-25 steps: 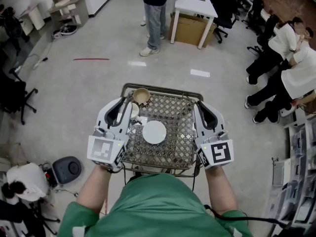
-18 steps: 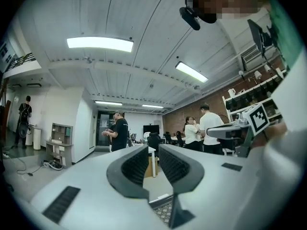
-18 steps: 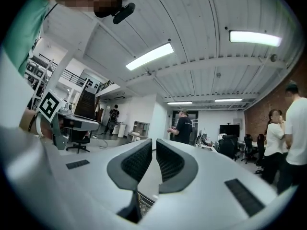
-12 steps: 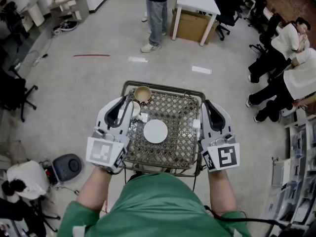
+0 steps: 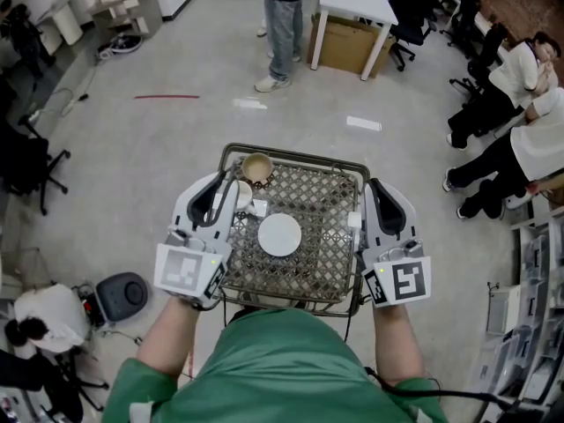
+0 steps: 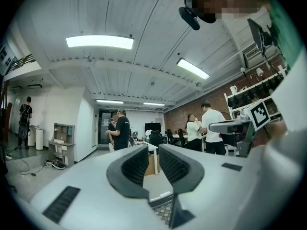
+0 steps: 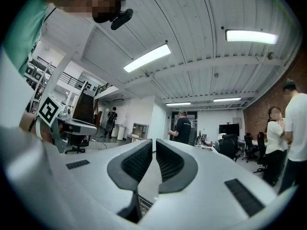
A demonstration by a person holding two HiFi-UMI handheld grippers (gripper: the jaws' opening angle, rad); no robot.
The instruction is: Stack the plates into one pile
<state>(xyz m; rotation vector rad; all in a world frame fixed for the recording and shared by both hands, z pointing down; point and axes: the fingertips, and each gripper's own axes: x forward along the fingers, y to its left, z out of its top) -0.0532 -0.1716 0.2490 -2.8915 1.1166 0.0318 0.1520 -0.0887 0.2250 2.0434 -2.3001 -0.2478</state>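
Since a second ago, a slight outward shift of the right gripper [image 5: 377,189], from over the right edge of the mesh table [image 5: 328,252] to just beside it. No change for the left gripper [image 5: 225,187] at the left edge, nor for the white plate [image 5: 279,234].

Plate flat on the mesh near the table's middle, between the two grippers and well apart from both, touched by neither.

Left tongs a little spread, with only floor and a sliver of mesh in the gap. Right tongs nearly together, a thin slit left between the pads, nothing pinched.

Tan cup [image 5: 256,168] upright at the far left corner. Just nearer, along the left edge, a white cup [image 5: 243,196], half hidden behind the left gripper's fingers. Beside it a small white object [image 5: 259,208], too small to tell what.

Near edge of the table cut off by the person's green top [image 5: 282,364]. Plate out of sight in both gripper views: only a scrap of mesh below the jaws, the rest room and ceiling.
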